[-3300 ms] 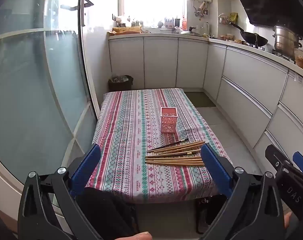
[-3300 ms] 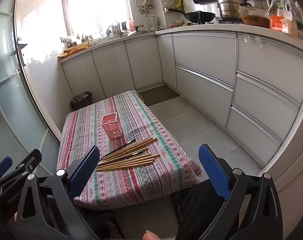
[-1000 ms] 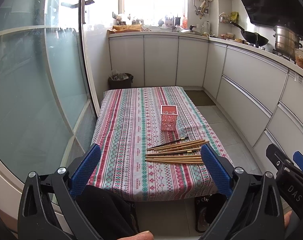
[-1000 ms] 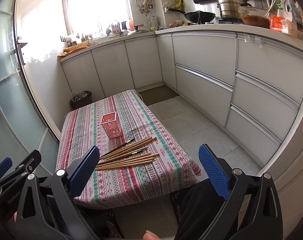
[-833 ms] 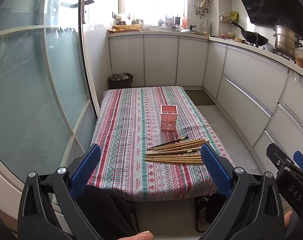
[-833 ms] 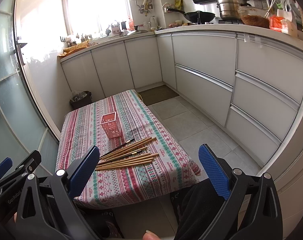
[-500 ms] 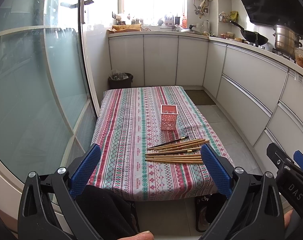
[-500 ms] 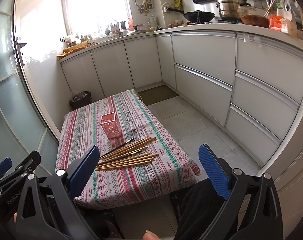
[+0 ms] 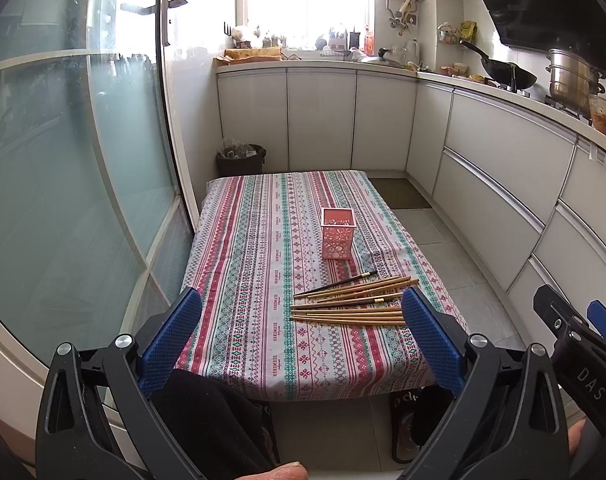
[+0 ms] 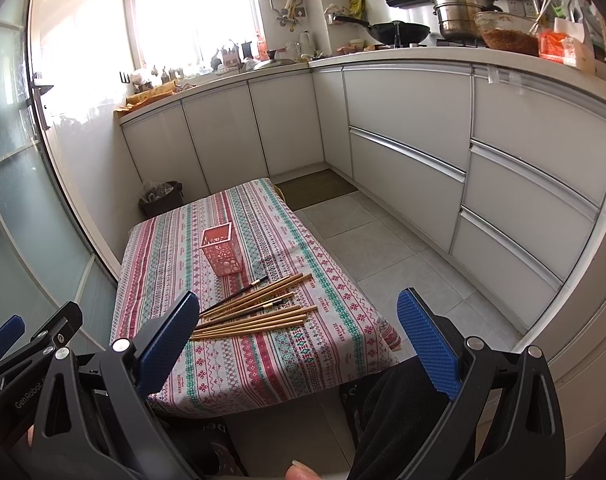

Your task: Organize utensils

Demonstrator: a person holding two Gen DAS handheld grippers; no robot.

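Note:
Several wooden chopsticks (image 9: pixel 351 304) (image 10: pixel 255 312) lie in a loose fan near the front right of a low table covered by a striped patterned cloth (image 9: pixel 263 248) (image 10: pixel 171 256). Behind them stands an empty pink perforated holder (image 9: pixel 338 233) (image 10: pixel 222 251), upright. My left gripper (image 9: pixel 301 340) is open, held well back above the table's near edge, with nothing between its blue pads. My right gripper (image 10: pixel 299 344) is open too, equally far back and empty. The other gripper shows at the frame edge in each view.
White kitchen cabinets (image 9: pixel 503 176) run along the right and back walls. A glass sliding door (image 9: pixel 71 184) borders the table's left side. A dark bin (image 9: pixel 239 160) stands behind the table. The person's dark-clad knees (image 9: pixel 207 420) and slippers (image 9: pixel 407 404) are under the near edge.
Both views have shifted very slightly, so the table sits a touch farther off. The chopsticks and holder have not moved, and both grippers stay open.

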